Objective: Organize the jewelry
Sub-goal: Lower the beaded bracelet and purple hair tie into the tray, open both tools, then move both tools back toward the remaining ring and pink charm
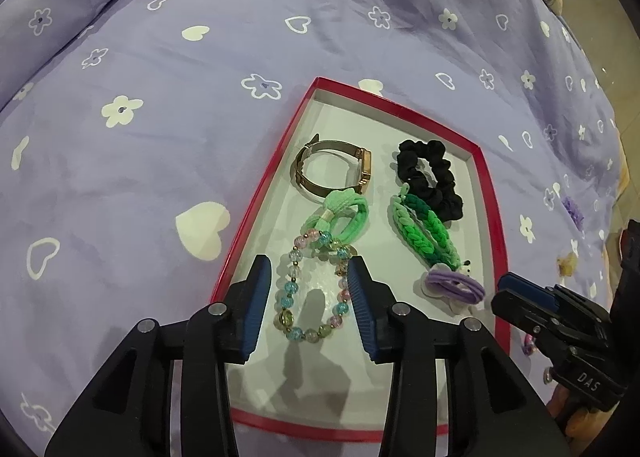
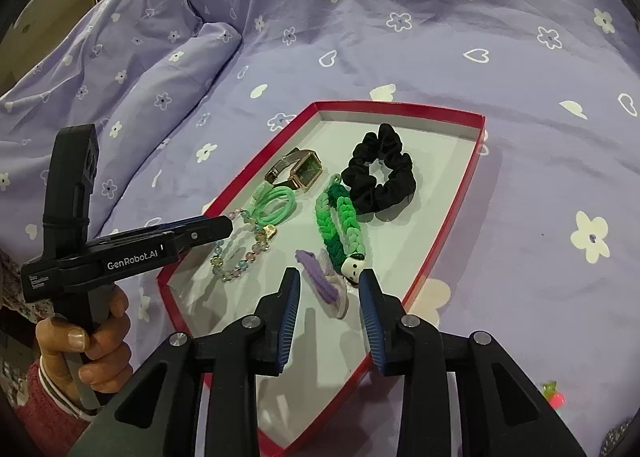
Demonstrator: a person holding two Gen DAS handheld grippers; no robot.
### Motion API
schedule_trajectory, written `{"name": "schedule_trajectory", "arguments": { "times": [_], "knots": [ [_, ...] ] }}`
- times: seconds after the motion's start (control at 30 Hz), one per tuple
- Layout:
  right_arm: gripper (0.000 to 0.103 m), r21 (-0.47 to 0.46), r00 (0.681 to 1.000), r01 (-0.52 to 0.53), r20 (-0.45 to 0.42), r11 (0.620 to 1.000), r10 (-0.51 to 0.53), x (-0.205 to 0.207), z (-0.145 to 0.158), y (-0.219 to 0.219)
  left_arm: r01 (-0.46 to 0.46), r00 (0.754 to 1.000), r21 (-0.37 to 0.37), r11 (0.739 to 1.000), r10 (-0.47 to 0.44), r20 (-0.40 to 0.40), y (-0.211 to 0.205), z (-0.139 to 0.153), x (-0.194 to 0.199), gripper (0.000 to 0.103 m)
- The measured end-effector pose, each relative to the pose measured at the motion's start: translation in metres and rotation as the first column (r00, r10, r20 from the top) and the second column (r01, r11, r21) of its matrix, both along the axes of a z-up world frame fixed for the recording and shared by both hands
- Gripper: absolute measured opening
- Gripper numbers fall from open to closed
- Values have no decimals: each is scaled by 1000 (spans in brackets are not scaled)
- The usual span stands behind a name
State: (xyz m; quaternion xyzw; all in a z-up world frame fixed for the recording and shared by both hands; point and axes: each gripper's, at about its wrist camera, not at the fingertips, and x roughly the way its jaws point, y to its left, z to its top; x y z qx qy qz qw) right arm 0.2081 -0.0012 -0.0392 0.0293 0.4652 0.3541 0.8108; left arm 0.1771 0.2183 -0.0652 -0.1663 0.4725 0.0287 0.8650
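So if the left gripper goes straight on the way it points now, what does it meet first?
Most likely the beaded bracelet: it lies in the red tray between the left gripper's open jaws. Depth is hard to judge.

We find the near end of the red tray (image 1: 486,193) bare, and its far end too, beyond the watch (image 1: 332,173) and black scrunchie (image 1: 430,177). Between them the hair ties and bead bracelet (image 1: 316,289) crowd the floor. Around the tray the purple bedsheet (image 1: 160,117) lies open.
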Motion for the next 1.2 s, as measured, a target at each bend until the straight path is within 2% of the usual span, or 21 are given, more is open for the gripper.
{"name": "schedule_trajectory", "arguments": {
  "times": [0.23, 0.33, 0.63, 0.9, 1.2],
  "knots": [
    [34, 40, 999, 31, 19, 999, -32, -15, 17, -21, 6, 1000, -14, 1000, -5, 19, -9, 13, -15, 39],
    [38, 53, 998, 51, 26, 997, -53, -24, 23, -36, 15, 999, -14, 1000, -15, 33, -17, 19, -22, 45],
    [48, 68, 988, 152, 31, 986, -154, -50, 32, -97, 75, 996, -32, 997, -73, 59, -55, 35, -42, 45],
    [49, 60, 959, 278, 42, 959, -281, -71, 34, -168, 171, 984, -25, 985, -169, 63, -101, 43, -52, 45],
    [49, 35, 905, 424, 17, 905, -425, -99, 19, -246, 284, 958, -11, 959, -283, 45, -158, 41, -55, 45]
  ]
}}
